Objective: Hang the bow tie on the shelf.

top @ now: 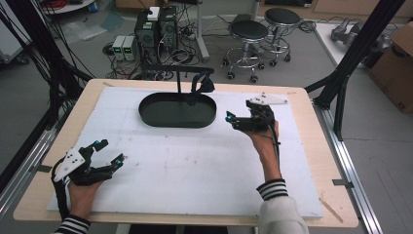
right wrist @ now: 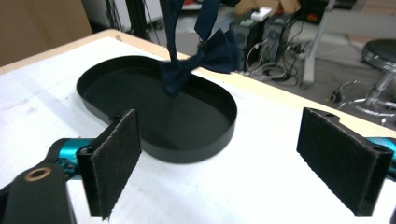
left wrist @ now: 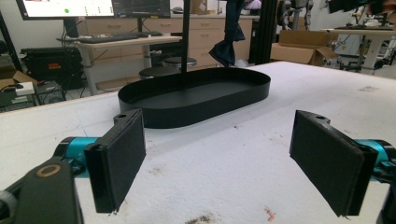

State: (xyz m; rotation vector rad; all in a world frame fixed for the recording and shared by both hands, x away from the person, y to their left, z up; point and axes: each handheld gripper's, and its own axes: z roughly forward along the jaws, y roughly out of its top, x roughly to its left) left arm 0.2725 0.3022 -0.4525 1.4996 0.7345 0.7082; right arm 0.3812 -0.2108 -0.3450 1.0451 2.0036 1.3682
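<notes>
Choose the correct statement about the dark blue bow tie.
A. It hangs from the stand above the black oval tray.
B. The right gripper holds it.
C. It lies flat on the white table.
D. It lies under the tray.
A: the bow tie hangs by its strap from the stand over the tray, and the right gripper is open with nothing between its jaws.

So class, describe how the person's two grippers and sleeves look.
Each gripper, left gripper and right gripper, is black with teal fittings, flat black pads and a pale three-cornered plate. Black cables trail back. Black-and-white striped cuffs; the right sleeve is white.
</notes>
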